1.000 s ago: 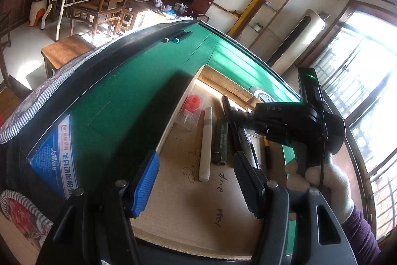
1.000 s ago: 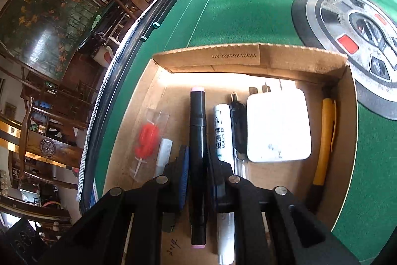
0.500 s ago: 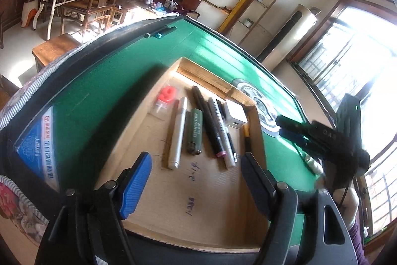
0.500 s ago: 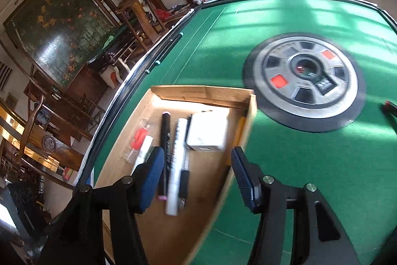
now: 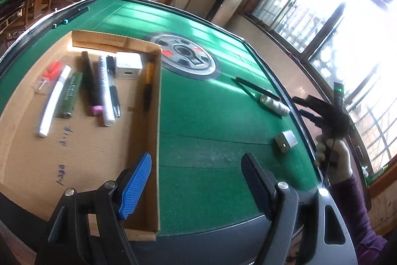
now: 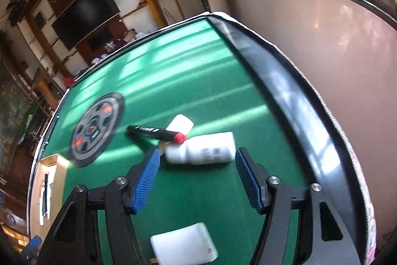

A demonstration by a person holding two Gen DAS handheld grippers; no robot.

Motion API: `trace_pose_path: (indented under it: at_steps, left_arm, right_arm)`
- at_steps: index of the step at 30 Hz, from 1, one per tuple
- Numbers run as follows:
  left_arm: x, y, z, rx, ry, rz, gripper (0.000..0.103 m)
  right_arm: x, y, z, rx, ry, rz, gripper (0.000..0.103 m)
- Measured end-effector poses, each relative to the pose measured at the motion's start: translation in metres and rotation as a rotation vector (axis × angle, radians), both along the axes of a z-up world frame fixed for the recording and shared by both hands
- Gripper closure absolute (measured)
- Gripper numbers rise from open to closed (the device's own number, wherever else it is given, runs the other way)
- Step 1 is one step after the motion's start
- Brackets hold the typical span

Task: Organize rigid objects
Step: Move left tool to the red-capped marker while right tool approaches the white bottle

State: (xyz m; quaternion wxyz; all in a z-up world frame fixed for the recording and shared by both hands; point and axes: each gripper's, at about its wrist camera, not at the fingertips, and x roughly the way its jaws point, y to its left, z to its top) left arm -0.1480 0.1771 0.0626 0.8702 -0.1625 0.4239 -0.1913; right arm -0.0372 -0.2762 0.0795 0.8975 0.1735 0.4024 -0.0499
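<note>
Green felt table point(image 5: 203, 140) fills our view, with our landmark, the cardboard box point(image 5: 151, 135), lying on it. Inside the box lie pens, markers and a white adapter point(image 5: 128, 64) in a row. Well away from the box, near the table's far rim, wait a white bottle point(image 6: 206, 149), a black marker point(image 6: 155, 132) touching it, and another white adapter point(image 6: 183, 246). Our right gripper point(image 6: 196, 174) hovers just short of the bottle, jaws spread and empty. Our left gripper point(image 5: 196, 185) hangs beside the box, also spread. We judge the next step is closing on the bottle.

Blown-out window point(image 5: 347, 16) glare; motion blur, fisheye-warped edges.
</note>
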Motion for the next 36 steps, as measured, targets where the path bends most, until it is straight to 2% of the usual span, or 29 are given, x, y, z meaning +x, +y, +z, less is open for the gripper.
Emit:
trace_pose_path:
  at_steps: [4,7,9,16,18,20,23,26,28,32,36]
  left_arm:
    - [-0.006,-0.017,0.002,0.034,-0.001,-0.013,0.025]
    - [-0.008,-0.021,0.005,0.051,-0.002,0.001,0.025]
    - [-0.007,-0.022,0.005,0.062,-0.001,0.009,0.025]
    - [0.004,-0.035,-0.006,0.068,0.036,-0.014,0.025]
    - [0.004,-0.041,-0.009,0.077,0.046,-0.037,0.025]
    - [0.004,-0.046,-0.01,0.086,0.047,-0.054,0.025]
    - [0.004,-0.049,-0.011,0.097,0.05,-0.058,0.025]
    - [0.007,-0.053,-0.013,0.11,0.064,-0.058,0.025]
    - [0.012,-0.059,-0.014,0.122,0.076,-0.068,0.025]
    - [0.035,-0.078,-0.003,0.16,0.054,-0.081,0.025]
    - [0.08,-0.11,0.007,0.221,0.009,-0.091,0.025]
  right_arm:
    - [0.033,-0.026,-0.017,-0.003,0.024,-0.029,0.04]
    - [0.056,-0.029,-0.035,0.073,0.057,0.012,0.04]
    - [0.063,-0.021,-0.046,0.164,0.08,0.085,0.039]
    - [0.041,0.061,-0.053,0.271,0.132,0.458,0.039]
    - [0.032,0.085,-0.053,0.332,0.143,0.576,0.039]
    - [0.025,0.101,-0.046,0.344,0.126,0.639,0.039]
    - [0.024,0.101,-0.033,0.345,0.06,0.62,0.039]
    - [0.033,0.091,-0.028,0.292,0.004,0.533,0.037]
    - [0.037,0.081,-0.029,0.29,-0.025,0.476,0.037]
    - [0.037,0.053,-0.037,0.355,-0.057,0.395,0.037]
    - [0.033,0.031,-0.038,0.401,-0.092,0.324,0.034]
